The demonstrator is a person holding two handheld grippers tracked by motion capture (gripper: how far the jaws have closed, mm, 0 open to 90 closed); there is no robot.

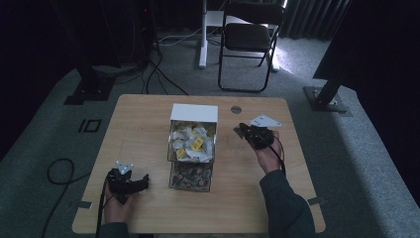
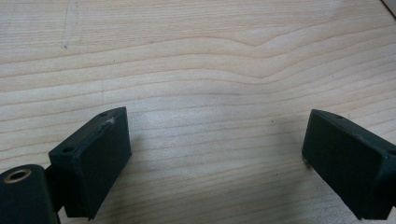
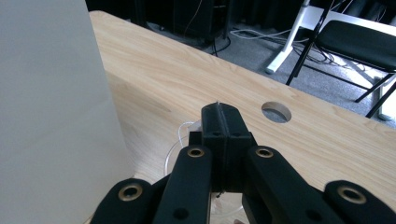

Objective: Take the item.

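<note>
A clear two-tier box [image 1: 192,171] stands mid-table, its white lid [image 1: 194,112] upright at the back. White and yellow sachets [image 1: 193,143] fill the top tier and darker packets lie below. My right gripper [image 1: 239,130] hovers just right of the box with its jaws shut [image 3: 220,109]. A thin pale edge sticks out between its pads, and a clear plastic piece [image 3: 180,140] curves beneath them; what it is I cannot tell. The white lid [image 3: 51,93] looms at the left of the right gripper view. My left gripper [image 1: 144,181] rests near the front left, open [image 2: 215,154] over bare wood.
The wooden table [image 1: 143,119] has a round cable hole [image 1: 236,109] behind the right gripper, also seen as a hole [image 3: 276,112] in the right gripper view. A black folding chair [image 1: 250,37] and cables [image 1: 163,74] are on the carpet beyond.
</note>
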